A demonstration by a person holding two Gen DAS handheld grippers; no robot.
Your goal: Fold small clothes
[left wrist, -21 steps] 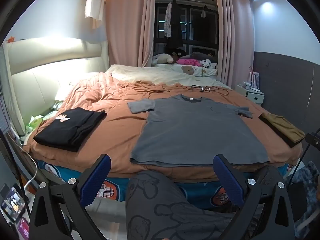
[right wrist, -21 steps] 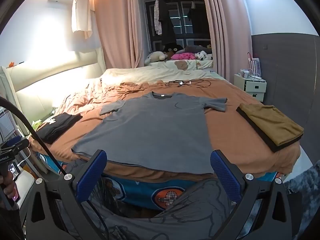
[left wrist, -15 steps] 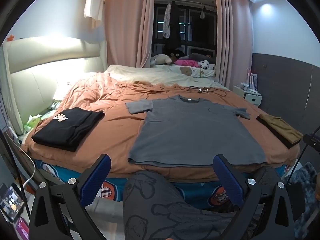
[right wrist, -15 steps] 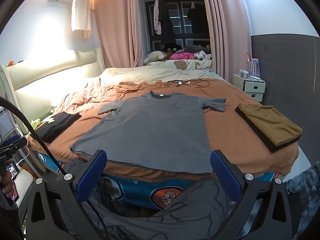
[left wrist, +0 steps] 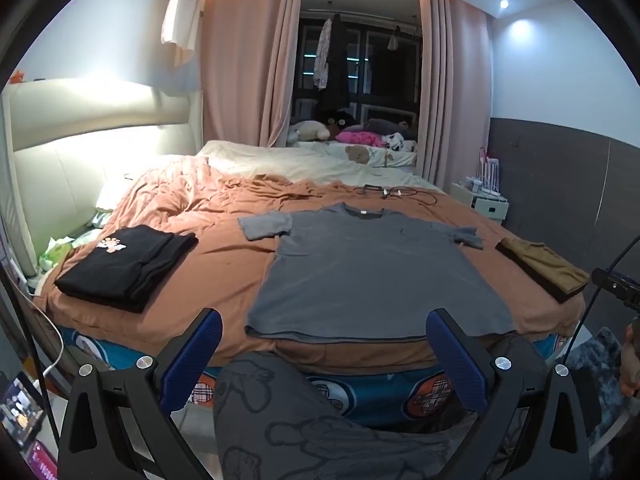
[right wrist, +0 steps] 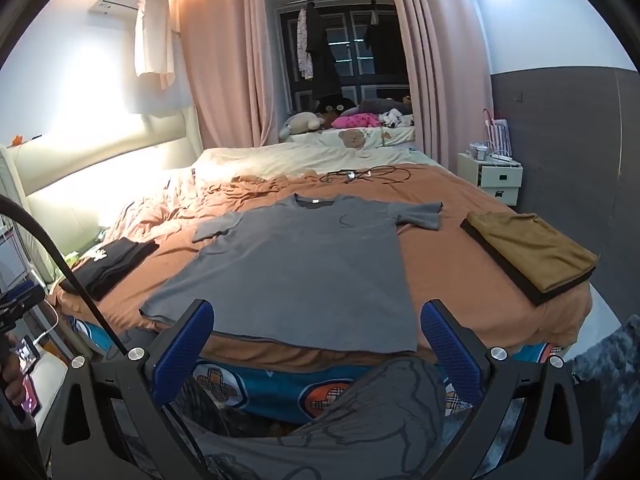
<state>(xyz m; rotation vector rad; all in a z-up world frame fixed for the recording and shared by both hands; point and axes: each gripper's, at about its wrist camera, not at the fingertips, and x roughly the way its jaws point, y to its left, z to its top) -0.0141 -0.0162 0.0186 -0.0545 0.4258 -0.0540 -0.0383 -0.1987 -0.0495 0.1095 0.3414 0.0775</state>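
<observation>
A grey T-shirt (left wrist: 372,272) (right wrist: 296,264) lies spread flat on the orange bedspread (left wrist: 224,268) (right wrist: 448,256), collar away from me, hem at the near edge. My left gripper (left wrist: 324,328) hangs open before the bed, short of the hem, nothing between its blue pads. My right gripper (right wrist: 316,320) is open too, its jaws wide just in front of the hem and empty. A folded black garment (left wrist: 128,264) (right wrist: 108,260) lies left of the shirt. A folded brown garment (left wrist: 544,268) (right wrist: 532,252) lies at the right.
The person's knees in grey printed trousers (left wrist: 312,424) (right wrist: 360,412) sit under both grippers. Black cables (left wrist: 396,192) (right wrist: 364,174) lie on the bed beyond the collar. A white nightstand (right wrist: 496,178) stands at the right wall. A phone (left wrist: 20,408) glows at lower left.
Both views have shifted slightly: the bed and shirt sit a little lower and further left in frame. Both grippers stay wide open and empty.
</observation>
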